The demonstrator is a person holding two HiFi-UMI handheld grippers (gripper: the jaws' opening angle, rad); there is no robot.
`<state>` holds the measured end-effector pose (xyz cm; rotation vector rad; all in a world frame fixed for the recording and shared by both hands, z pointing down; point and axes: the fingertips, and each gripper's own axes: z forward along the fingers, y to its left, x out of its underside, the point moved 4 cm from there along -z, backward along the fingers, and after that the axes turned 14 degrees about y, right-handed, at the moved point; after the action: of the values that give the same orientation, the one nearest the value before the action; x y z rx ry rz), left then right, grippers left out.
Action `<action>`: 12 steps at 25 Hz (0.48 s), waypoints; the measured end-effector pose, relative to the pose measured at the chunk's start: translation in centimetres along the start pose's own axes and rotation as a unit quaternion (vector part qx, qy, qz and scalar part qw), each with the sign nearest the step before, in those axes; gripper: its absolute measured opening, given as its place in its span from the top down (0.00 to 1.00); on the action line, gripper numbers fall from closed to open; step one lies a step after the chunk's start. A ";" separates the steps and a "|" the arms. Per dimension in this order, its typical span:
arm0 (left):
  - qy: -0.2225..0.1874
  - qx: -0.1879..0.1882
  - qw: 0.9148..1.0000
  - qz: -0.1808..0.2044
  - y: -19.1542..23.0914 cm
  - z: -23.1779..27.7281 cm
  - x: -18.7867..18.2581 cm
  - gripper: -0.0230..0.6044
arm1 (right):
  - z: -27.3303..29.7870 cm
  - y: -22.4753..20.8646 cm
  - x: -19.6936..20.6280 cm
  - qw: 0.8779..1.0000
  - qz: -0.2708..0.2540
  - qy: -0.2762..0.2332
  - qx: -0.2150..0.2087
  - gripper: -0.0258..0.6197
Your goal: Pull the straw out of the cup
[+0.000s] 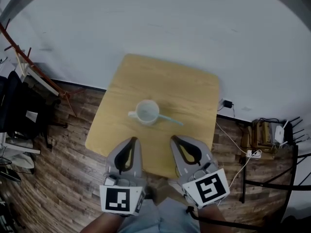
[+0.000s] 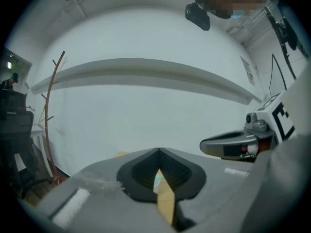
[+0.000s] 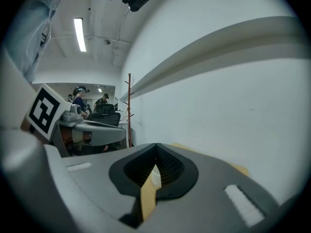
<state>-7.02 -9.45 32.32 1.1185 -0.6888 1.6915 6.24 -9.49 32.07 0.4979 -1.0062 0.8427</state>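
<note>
A white cup (image 1: 147,111) stands in the middle of a small wooden table (image 1: 189,89), its handle pointing left. A pale blue straw (image 1: 171,120) leans out of it toward the right and rests low over the tabletop. My left gripper (image 1: 133,140) and right gripper (image 1: 173,138) hover side by side at the table's near edge, short of the cup. Both are shut with nothing between the jaws. In the left gripper view the jaws (image 2: 159,150) meet at the tip; the right gripper view shows the same (image 3: 156,145), with a sliver of cup (image 3: 155,176) behind.
The table stands against a white wall. A wooden coat rack (image 1: 30,63) and a dark chair (image 1: 19,111) are at the left on the wood floor. Cables and a power strip (image 1: 250,153) lie at the right beside a black stand (image 1: 291,154).
</note>
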 end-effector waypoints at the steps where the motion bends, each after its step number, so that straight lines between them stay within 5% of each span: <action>1: 0.001 -0.003 1.000 -0.001 0.1 0.4 -0.2 0.95 | 0.3 -0.4 -0.2 1.000 -0.003 -0.001 -0.005 0.95; 12: 0.005 -0.029 1.000 0.001 -0.7 4.1 -2.7 0.95 | 2.7 -4.9 -2.6 0.999 -0.026 -0.010 -0.039 0.95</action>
<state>-4.57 -13.64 31.56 1.0685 -0.7294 1.6668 8.07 -15.28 31.08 0.4648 -1.0356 0.7520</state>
